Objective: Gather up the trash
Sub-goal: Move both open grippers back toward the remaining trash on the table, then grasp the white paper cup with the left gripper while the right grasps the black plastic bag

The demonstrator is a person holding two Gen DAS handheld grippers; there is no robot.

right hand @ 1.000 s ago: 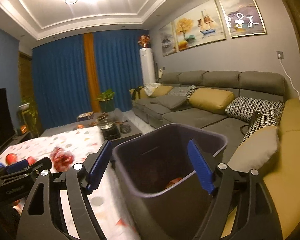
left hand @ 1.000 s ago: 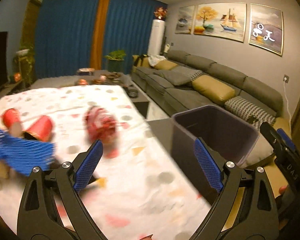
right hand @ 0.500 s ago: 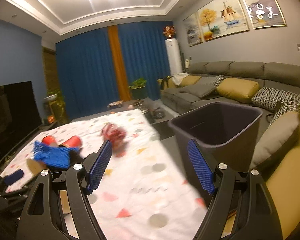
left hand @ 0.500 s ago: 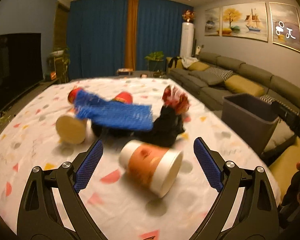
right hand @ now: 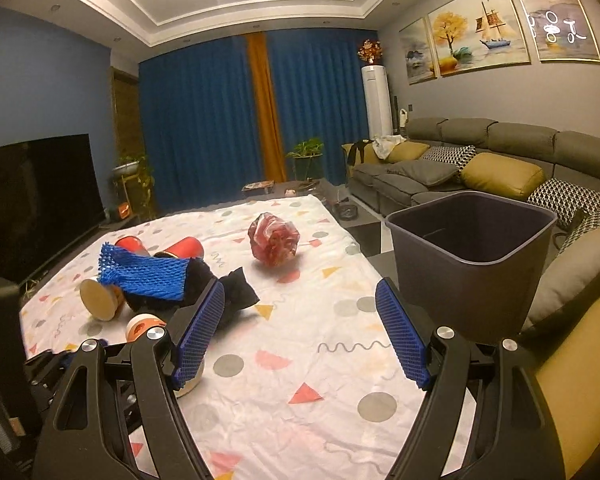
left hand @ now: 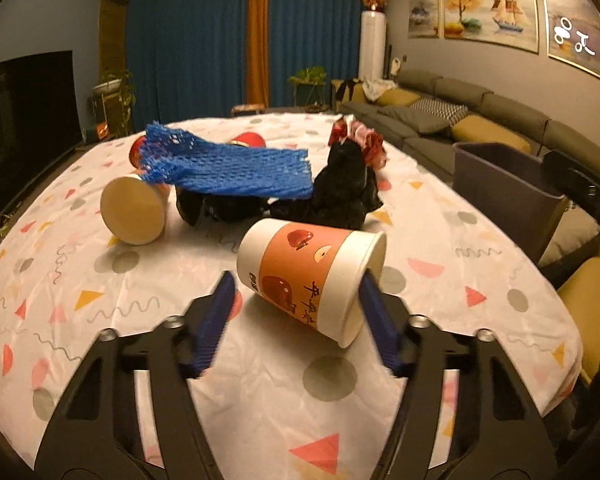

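Observation:
An orange-and-white paper cup (left hand: pixel 308 272) lies on its side on the patterned tablecloth (left hand: pixel 100 320), between the blue pads of my left gripper (left hand: pixel 296 300). Its jaws are closing around the cup; the right pad is at the rim, while the left pad still shows a small gap. Behind the cup lie a blue foam net (left hand: pixel 228 168), a black bag (left hand: pixel 340 196), a second tipped cup (left hand: pixel 134 214), red cups (left hand: pixel 250 140) and a crumpled red wrapper (left hand: pixel 360 140). My right gripper (right hand: pixel 300 320) hovers open over the cloth with nothing in it, left of the dark bin (right hand: pixel 468 268).
The bin (left hand: pixel 500 188) stands off the table's right edge, against a grey sofa (right hand: pixel 480 152) with yellow cushions. A dark TV (right hand: pixel 32 200) is at the left. Blue curtains (right hand: pixel 204 128) close the far wall. The near part of the tablecloth (right hand: pixel 300 380) is bare.
Both views swung left from the bin to the trash pile. My left gripper came down over the orange-and-white cup and its jaws narrowed around it. The right jaws kept their width.

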